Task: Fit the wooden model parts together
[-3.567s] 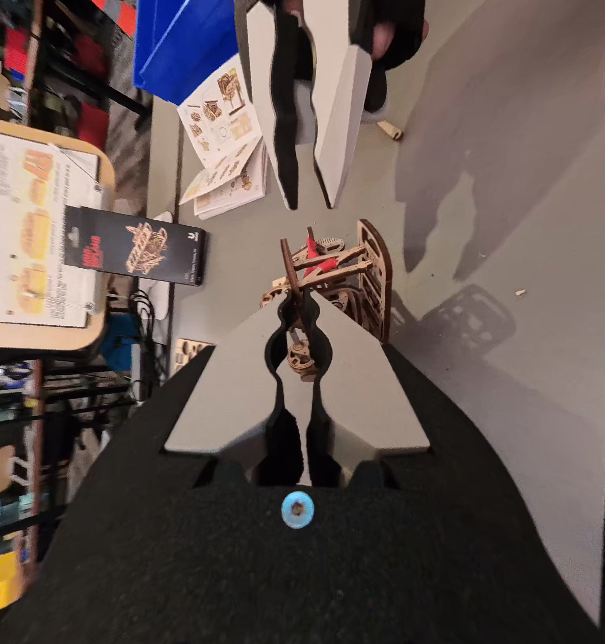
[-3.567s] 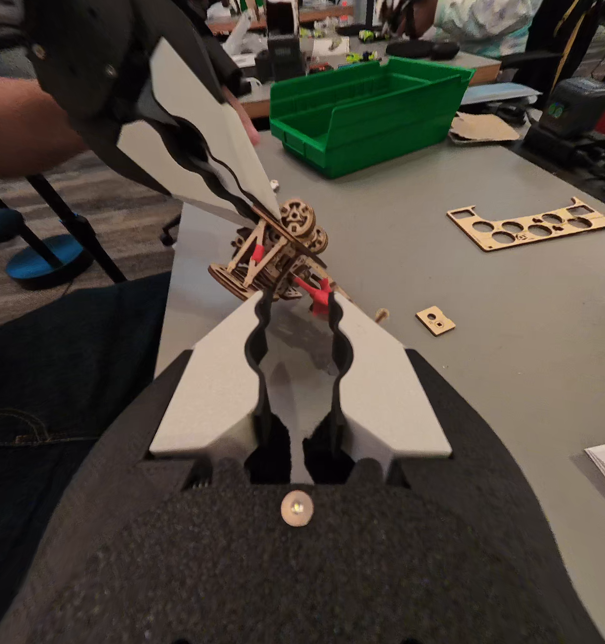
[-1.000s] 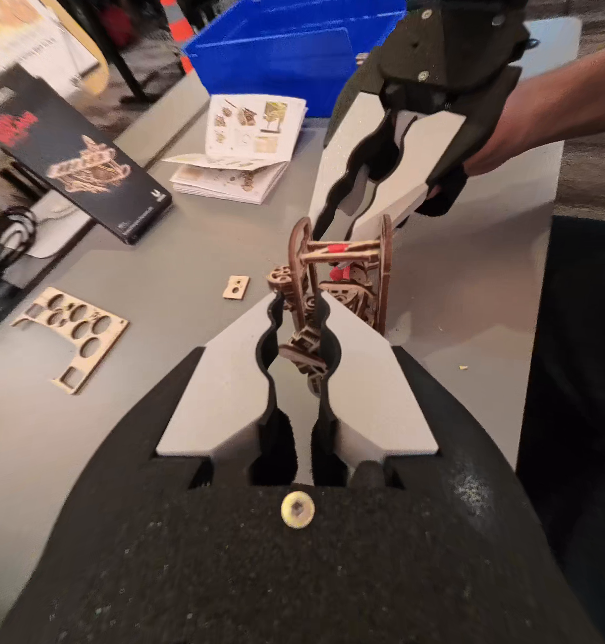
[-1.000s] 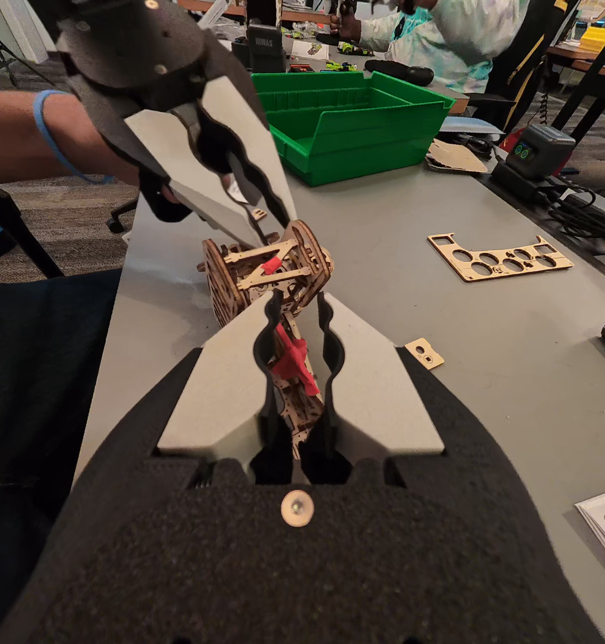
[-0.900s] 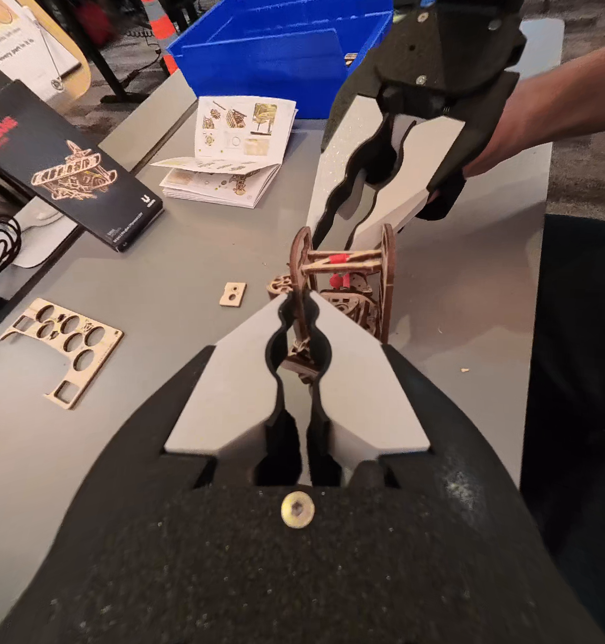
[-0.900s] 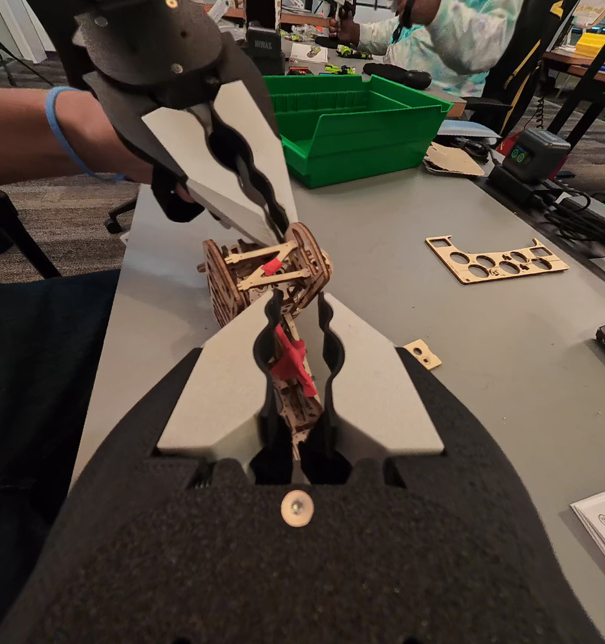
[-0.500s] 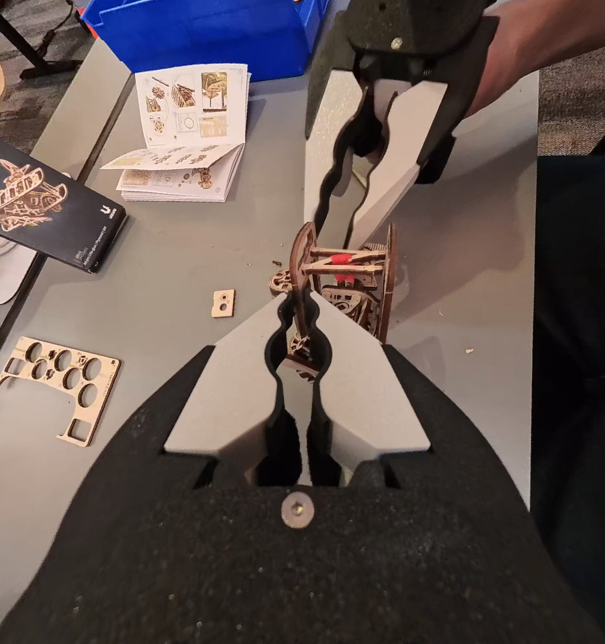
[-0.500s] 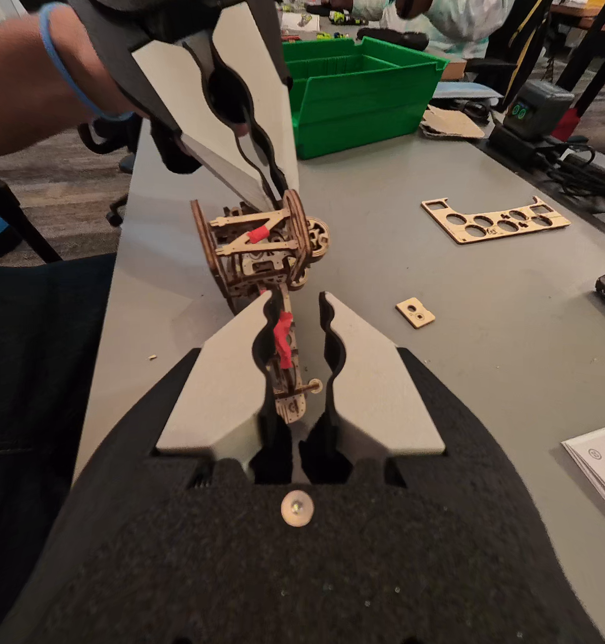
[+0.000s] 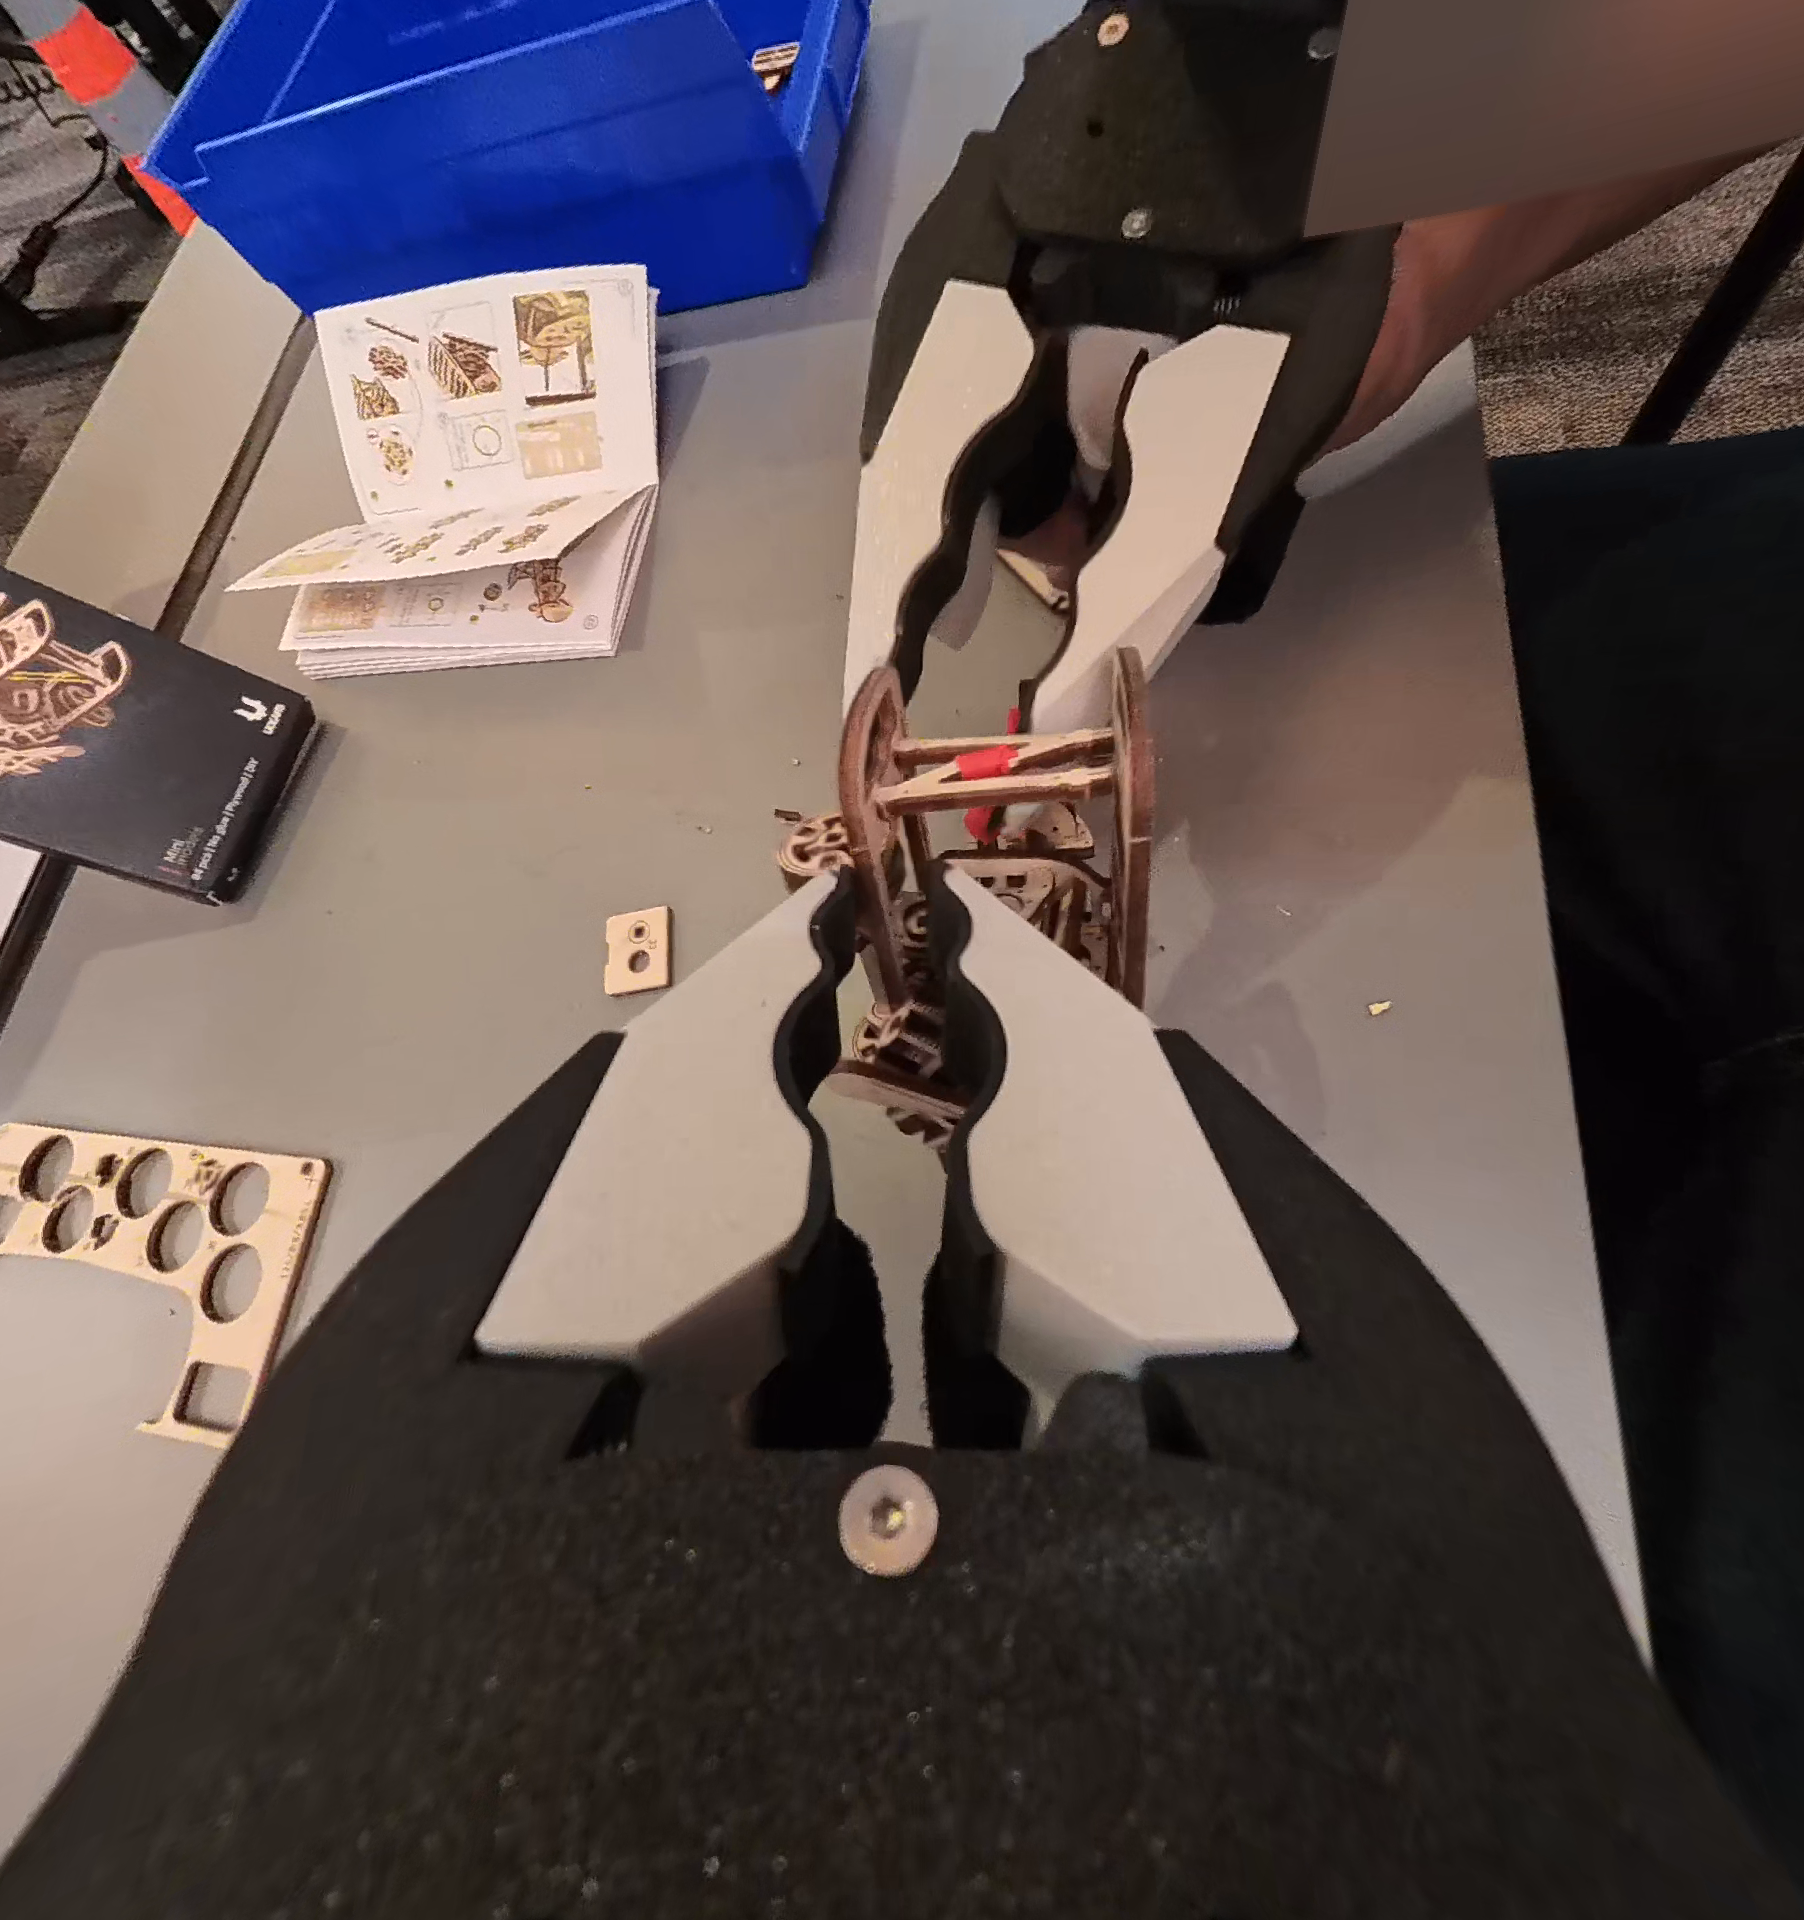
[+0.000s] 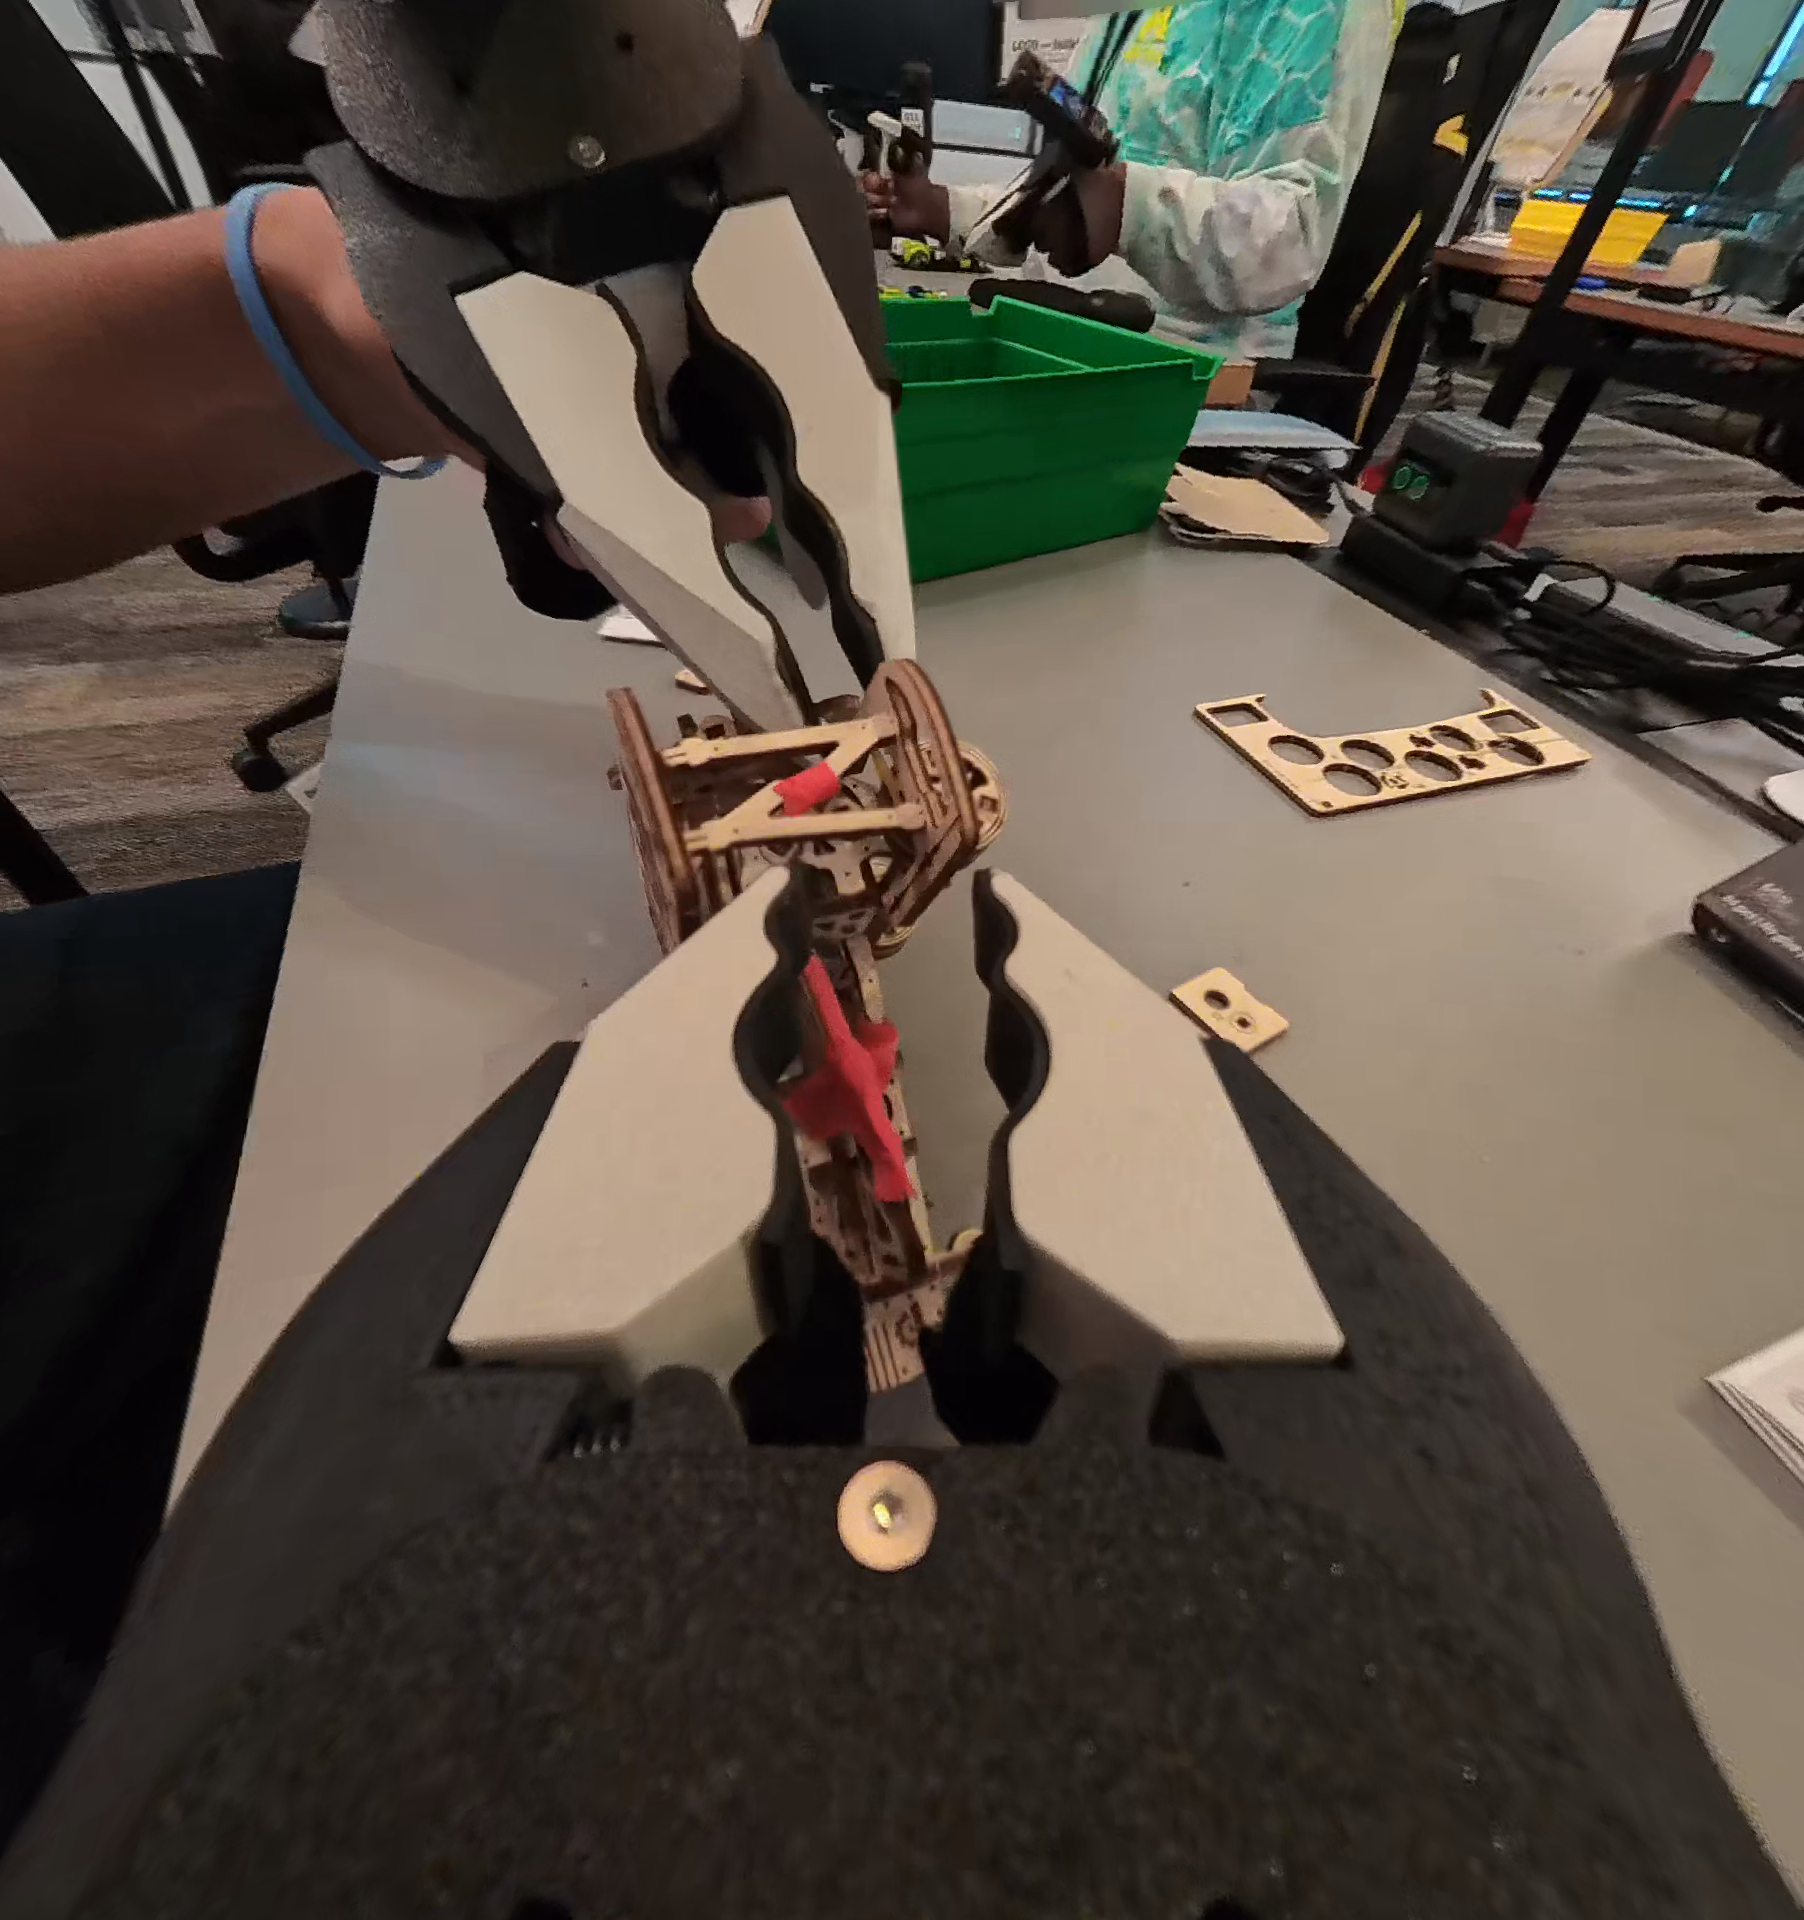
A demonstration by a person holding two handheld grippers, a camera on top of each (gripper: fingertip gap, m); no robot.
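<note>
The wooden model [image 9: 991, 790], a small frame between two round side plates with red tape on it, stands on the grey table [image 9: 482, 935]. My left gripper [image 9: 893, 894] is shut on its left side plate. The right wrist view shows the same grip from the far side [image 10: 830, 686]. My right gripper [image 10: 882, 894] has its jaws apart around a wooden arm with red tape [image 10: 856, 1122] that sticks out of the model [image 10: 815, 821]. The arm lies against the left finger. In the left wrist view the right gripper [image 9: 965, 686] reaches down over the model's top.
A blue bin [image 9: 524, 135], an open booklet [image 9: 482, 499], a black box [image 9: 98, 748], a small wooden tab [image 9: 638, 951] and a punched-out sheet [image 9: 139, 1247] lie left of the model. A green bin [image 10: 1033, 436] stands behind it. A person [image 10: 1189, 208] works at the back. Left and right tips are no more than a few centimetres apart. My right tips are roughly 5 cm from the wooden arm with red tape [image 10: 856, 1122].
The right gripper's jaws have widened a little around the taped arm. The model has turned more upright, and the left gripper has kept its hold on the side plate.
</note>
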